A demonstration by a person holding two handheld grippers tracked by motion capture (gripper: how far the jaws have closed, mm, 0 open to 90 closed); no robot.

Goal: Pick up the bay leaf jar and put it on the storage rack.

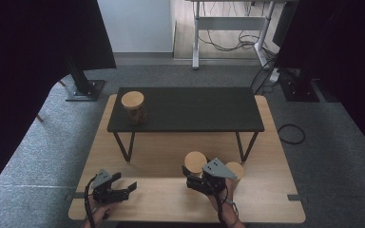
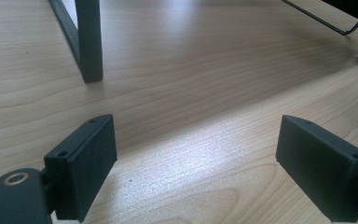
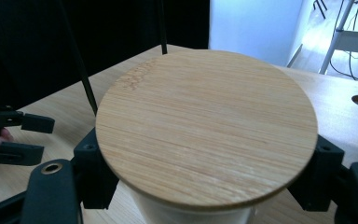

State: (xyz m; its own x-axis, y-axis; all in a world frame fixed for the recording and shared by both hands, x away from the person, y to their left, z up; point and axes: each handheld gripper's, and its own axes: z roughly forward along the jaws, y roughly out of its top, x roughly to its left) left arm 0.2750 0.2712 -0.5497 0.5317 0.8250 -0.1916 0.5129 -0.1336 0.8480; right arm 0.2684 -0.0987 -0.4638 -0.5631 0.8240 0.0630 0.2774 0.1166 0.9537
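The jar [image 3: 205, 140] with the round bamboo lid sits between the black jaws of the right gripper [image 1: 193, 176], which are pressed against its body just under the lid rim — one jaw on each side in the right gripper view. In the high view the jar [image 1: 195, 163] is near the front middle of the wooden table [image 1: 161, 156], just in front of the low black shelf [image 1: 190, 110] and beside that shelf's right front leg. A second lidded jar [image 1: 235, 170] stands just right of the gripper, close to its grey plate. The right hand [image 1: 223, 202] enters from the bottom edge, forearm angled up and slightly left, gripper pointing toward the shelf. The left gripper [image 1: 132, 186] is held low near the front left of the table, pointing right, jaws spread with nothing between them; in the left gripper view bare wood lies between its jaws [image 2: 196, 163] and a shelf leg [image 2: 89, 42] stands ahead. A third lidded jar [image 1: 133, 107] stands on the left end of the shelf top. The rest of the shelf top is bare — the same holds for the table strip between the two grippers.
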